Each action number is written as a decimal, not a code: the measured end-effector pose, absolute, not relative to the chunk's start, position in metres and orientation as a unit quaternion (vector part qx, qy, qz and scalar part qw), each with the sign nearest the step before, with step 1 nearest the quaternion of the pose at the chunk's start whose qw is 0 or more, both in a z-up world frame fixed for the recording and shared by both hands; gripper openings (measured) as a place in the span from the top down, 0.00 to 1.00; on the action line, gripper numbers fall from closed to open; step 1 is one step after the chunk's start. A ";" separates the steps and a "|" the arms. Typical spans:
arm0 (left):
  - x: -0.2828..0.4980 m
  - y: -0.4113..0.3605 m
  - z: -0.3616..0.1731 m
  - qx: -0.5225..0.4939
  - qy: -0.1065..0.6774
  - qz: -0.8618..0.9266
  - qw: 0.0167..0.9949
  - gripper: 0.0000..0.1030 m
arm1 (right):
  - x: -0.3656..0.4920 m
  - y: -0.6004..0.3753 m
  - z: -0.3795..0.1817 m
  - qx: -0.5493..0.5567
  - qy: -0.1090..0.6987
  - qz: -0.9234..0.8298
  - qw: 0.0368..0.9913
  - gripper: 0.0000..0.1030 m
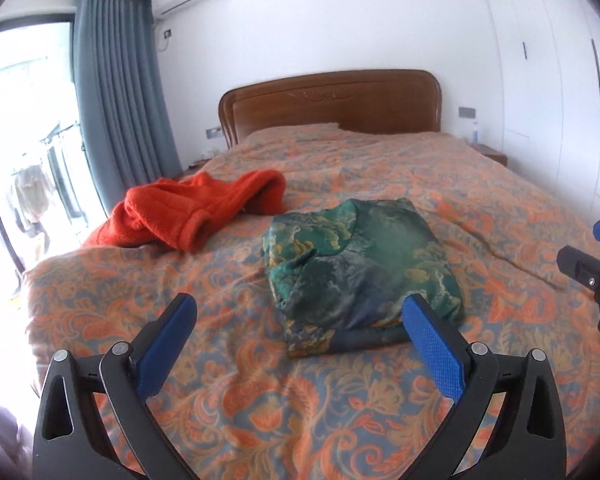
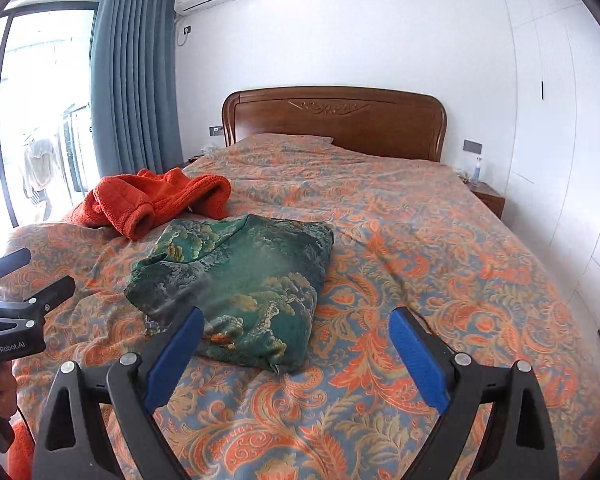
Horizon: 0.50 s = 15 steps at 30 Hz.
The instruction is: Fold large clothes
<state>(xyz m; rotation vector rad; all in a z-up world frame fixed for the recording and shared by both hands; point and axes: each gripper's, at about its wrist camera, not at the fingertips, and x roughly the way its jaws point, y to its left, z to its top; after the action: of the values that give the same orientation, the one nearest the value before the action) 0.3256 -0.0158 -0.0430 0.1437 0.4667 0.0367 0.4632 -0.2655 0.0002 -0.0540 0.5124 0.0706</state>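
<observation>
A green patterned garment (image 1: pixel 360 268) lies folded into a compact bundle on the bed; it also shows in the right wrist view (image 2: pixel 240 280). An orange fleece garment (image 1: pixel 196 212) lies crumpled beyond it to the left, also in the right wrist view (image 2: pixel 156 200). My left gripper (image 1: pixel 300 312) is open and empty, hovering just short of the green bundle's near edge. My right gripper (image 2: pixel 296 320) is open and empty, above the bundle's near right corner. The right gripper also shows at the right edge of the left wrist view (image 1: pixel 592 276).
The bed (image 1: pixel 260 400) has an orange and blue floral cover. A wooden headboard (image 2: pixel 336 120) stands at the far end. Nightstands (image 2: pixel 488 196) flank it. A white wardrobe (image 2: pixel 560 120) runs along the right, a curtain (image 2: pixel 136 80) and glass door on the left.
</observation>
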 end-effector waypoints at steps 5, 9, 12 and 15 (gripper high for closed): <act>0.293 -0.027 -0.039 0.083 0.212 0.023 0.974 0.00 | 0.425 -0.257 0.007 -0.031 0.252 0.031 0.967 0.07; 0.276 -0.027 -0.039 0.074 0.228 0.009 0.971 0.00 | 0.400 -0.255 0.009 -0.023 0.255 0.019 0.966 0.07; 0.268 -0.026 -0.044 0.063 0.258 0.026 0.964 0.00 | 0.383 -0.253 0.007 -0.026 0.261 -0.003 0.965 0.07; 0.262 -0.025 -0.048 0.047 0.287 0.008 0.957 0.00 | 0.368 -0.248 0.007 -0.037 0.274 -0.016 0.961 0.07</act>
<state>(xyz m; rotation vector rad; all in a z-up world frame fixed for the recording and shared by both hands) 0.2624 -0.0251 -0.0482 0.0951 0.5816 0.0162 0.3677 -0.2479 0.0071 -0.0746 0.5549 -0.0333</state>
